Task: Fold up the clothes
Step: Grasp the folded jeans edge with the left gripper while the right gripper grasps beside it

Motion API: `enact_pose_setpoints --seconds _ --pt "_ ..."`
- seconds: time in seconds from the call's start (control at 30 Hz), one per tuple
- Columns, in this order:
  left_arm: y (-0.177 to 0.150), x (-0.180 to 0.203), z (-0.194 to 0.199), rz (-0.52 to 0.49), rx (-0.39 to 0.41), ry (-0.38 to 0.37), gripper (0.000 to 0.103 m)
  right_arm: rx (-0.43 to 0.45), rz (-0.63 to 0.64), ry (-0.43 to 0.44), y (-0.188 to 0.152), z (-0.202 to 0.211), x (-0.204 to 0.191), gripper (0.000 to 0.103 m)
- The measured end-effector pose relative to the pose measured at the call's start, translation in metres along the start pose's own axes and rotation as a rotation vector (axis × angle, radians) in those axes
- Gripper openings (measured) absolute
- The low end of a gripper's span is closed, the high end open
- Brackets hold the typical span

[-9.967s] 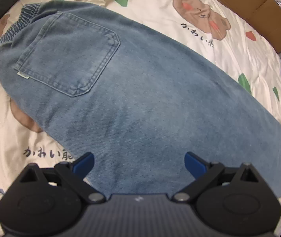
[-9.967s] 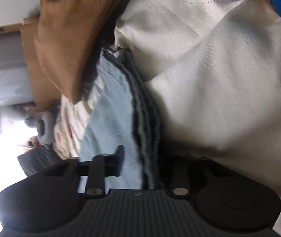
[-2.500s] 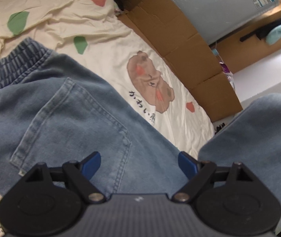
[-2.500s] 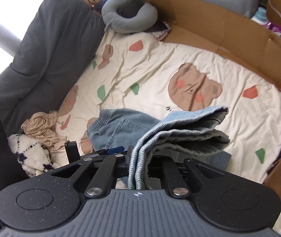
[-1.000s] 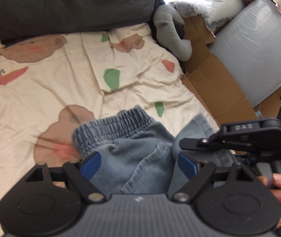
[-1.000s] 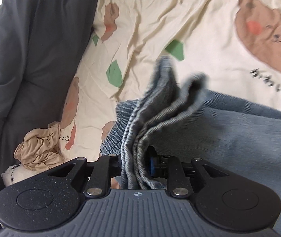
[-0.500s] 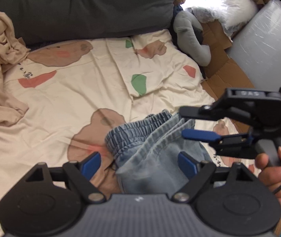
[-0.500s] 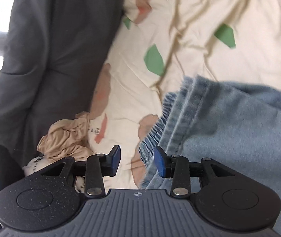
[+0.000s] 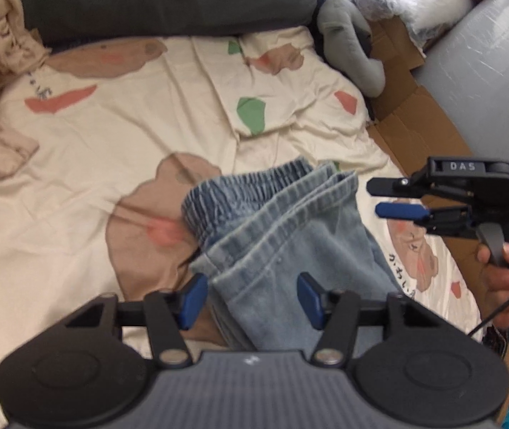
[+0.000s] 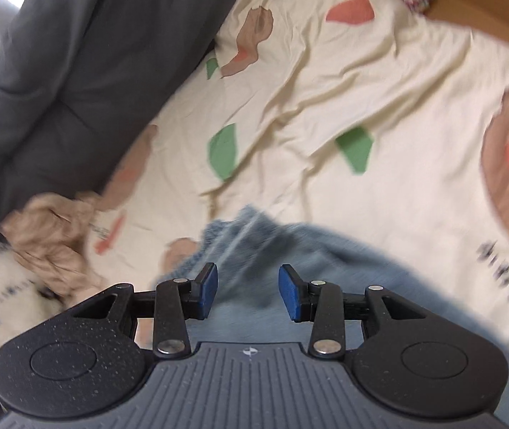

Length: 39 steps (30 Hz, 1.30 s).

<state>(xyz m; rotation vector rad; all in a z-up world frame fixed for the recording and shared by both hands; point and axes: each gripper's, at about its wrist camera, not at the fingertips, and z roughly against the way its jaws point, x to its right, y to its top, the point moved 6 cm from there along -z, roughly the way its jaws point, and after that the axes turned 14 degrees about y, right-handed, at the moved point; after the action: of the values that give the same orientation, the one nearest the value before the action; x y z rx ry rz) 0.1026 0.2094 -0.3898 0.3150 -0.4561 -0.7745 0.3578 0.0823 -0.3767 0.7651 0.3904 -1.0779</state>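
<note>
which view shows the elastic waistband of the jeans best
The left wrist view: the jeans lie folded and sharp there, with the gathered waistband showing beside the stacked hems. The right wrist view shows only a motion-blurred blue patch of them behind its jaws.

The jeans (image 9: 283, 236) were of faded denim cloth, rough, with a ribbed elastic waist. The bed sheet (image 9: 111, 136) was matt, wrinkled cotton-like cloth. The cardboard (image 9: 415, 132) looked like plain brown paper board. The left gripper (image 9: 250, 300) had matt black plastic and small shiny metal screws.
</note>
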Motion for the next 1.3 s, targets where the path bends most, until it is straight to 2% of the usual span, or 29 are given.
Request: enact_pose_setpoints --seconds 0.07,0.17,0.23,0.3,0.53,0.57,0.63,0.7,0.73,0.97,1.3 --pt "-0.005 -0.003 -0.006 0.017 -0.012 0.005 0.056 -0.015 0.054 -0.03 0.004 -0.002 0.005 0.043" --pt "-0.007 -0.002 -0.013 0.036 -0.015 -0.005 0.046 -0.049 0.129 -0.052 0.009 -0.01 0.011 0.043" --pt "-0.007 -0.001 -0.014 0.034 -0.01 0.006 0.038 -0.073 0.177 -0.057 0.009 -0.018 0.013 0.043" --pt "-0.007 -0.004 -0.013 0.045 -0.006 0.015 0.024 -0.096 0.221 -0.057 0.01 -0.027 0.014 0.043" --pt "-0.006 -0.003 -0.003 0.042 0.026 0.01 0.014 -0.137 0.346 -0.039 0.015 -0.047 0.009 0.042" --pt "-0.005 -0.003 -0.002 0.043 0.029 0.007 0.012 -0.141 0.355 -0.033 0.016 -0.048 0.009 0.038" --pt "-0.004 -0.002 0.001 0.044 0.034 0.002 0.011 -0.142 0.353 -0.008 0.017 -0.048 0.009 0.032" --pt "-0.003 -0.001 0.003 0.044 0.038 0.001 0.009 -0.14 0.334 0.023 0.019 -0.046 0.01 0.016" --pt "-0.002 0.0 0.004 0.046 0.041 0.002 0.009 -0.138 0.33 0.033 0.02 -0.044 0.01 0.013" --pt "0.005 0.006 0.017 0.04 0.092 0.016 0.008 -0.085 0.341 0.057 0.031 -0.024 -0.001 0.011" --pt "-0.002 -0.009 -0.006 0.044 0.081 0.052 0.01 -0.11 0.36 0.037 0.024 -0.05 0.006 0.013"
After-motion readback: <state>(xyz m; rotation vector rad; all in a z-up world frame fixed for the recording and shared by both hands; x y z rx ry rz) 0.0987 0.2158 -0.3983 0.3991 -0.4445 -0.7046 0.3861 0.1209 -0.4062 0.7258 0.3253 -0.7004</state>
